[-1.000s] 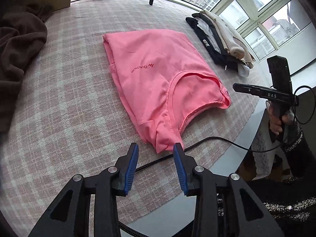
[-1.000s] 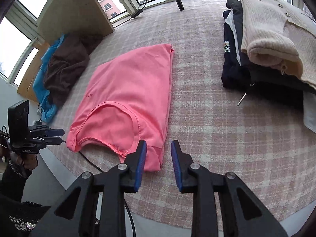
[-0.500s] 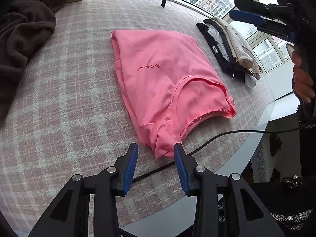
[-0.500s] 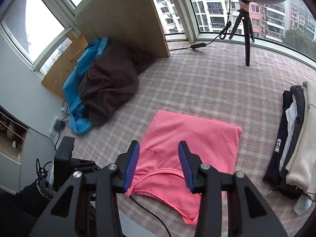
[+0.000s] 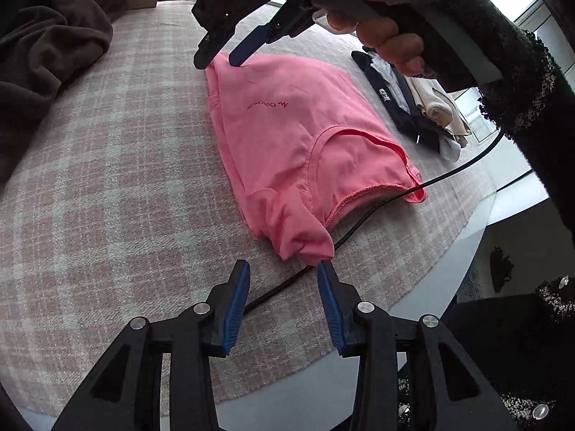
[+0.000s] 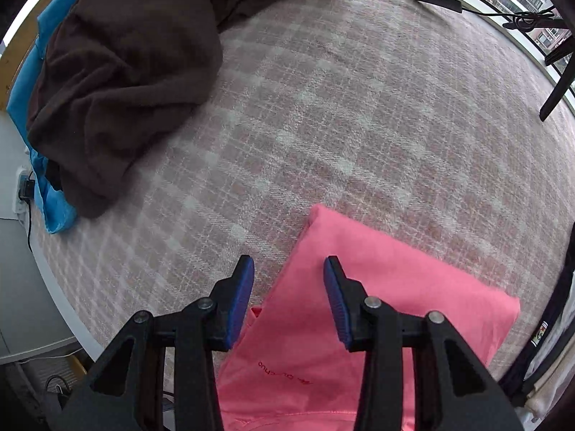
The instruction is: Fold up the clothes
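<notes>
The pink shirt (image 5: 298, 136) is laid flat on the bench (image 5: 107, 179), its long side running away from the left gripper (image 5: 284, 280). The far corner is reached by the right gripper (image 6: 287, 273). Both sets of jaws are held apart, empty.

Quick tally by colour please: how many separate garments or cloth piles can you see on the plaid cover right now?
Pink: 1, the pink shirt
Brown: 1, the brown heap
Blue: 1, the blue cloth under the brown heap
Mixed dark and beige: 1, the folded stack; pieces inside cannot be counted
Total: 4
</notes>
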Tool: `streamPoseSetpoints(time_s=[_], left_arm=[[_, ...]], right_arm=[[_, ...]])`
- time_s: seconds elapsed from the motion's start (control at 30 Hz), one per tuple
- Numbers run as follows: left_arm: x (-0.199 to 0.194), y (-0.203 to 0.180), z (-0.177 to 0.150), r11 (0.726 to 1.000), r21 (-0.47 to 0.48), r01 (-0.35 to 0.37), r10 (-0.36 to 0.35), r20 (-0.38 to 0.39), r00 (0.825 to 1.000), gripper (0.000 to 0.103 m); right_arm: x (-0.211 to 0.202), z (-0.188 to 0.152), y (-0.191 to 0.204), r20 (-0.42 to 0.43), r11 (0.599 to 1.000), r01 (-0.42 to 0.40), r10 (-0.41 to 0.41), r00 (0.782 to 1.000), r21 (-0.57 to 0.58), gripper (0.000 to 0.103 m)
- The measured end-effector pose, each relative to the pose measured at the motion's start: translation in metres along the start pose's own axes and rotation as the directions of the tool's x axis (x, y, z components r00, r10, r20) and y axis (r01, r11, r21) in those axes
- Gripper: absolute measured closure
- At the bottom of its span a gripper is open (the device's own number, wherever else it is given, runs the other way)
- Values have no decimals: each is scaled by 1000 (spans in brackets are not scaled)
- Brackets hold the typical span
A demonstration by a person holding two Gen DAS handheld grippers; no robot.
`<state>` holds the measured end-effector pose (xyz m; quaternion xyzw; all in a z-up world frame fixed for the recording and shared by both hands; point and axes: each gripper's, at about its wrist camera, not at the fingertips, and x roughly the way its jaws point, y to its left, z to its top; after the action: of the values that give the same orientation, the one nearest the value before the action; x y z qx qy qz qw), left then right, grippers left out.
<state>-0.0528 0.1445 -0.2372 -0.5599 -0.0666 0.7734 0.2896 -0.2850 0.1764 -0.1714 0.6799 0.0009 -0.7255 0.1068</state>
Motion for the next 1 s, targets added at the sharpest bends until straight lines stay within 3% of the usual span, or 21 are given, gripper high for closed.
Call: streamPoseSetpoints(time_s=[0.07,0.23,0.27,0.3,0.33,0.53,0.67,0.73,0.8,0.9,1.0], left_arm=[[2,-2,1,1000,10,0,0,-5,1000,65],[4,0,8,999,25,40,-40,15,999,71],[5,0,10,998,26,53,-53,20,998,76],[4,0,11,998,27,59,-60,25,998,91],[3,1,12,998,29,60,-61,29,998,99],[-15,1,16,998,46,43,-47,75,996,100],[-15,9,16,998,61,-18,14,65,998,99],[-10,10,13,996,76,-41,39,24,999,87],[-15,6,13,991,108,-74,72,21,997,84],[-28,2,20,988,136,-72,65,58,996,82],[-26,-11,24,977,194,-91,82,55,995,82]], right_arm=[[9,-4,-4,-17,1000,-5,5,1000,-3,92],[8,-14,-24,31,995,-93,92,995,45,99],[6,-16,-29,45,991,-117,114,992,62,100],[3,-18,-34,55,988,-136,132,990,74,100],[1,-19,-38,63,985,-151,146,987,84,100],[-24,-26,-54,154,969,-217,199,968,118,100],[-34,-10,-52,206,967,-227,201,958,112,100],[-16,5,-44,165,968,-228,209,964,109,99],[3,10,-44,81,960,-249,240,967,130,98],[-15,-5,-49,124,947,-298,284,951,118,94],[-60,-42,-60,214,947,-311,289,933,81,81]])
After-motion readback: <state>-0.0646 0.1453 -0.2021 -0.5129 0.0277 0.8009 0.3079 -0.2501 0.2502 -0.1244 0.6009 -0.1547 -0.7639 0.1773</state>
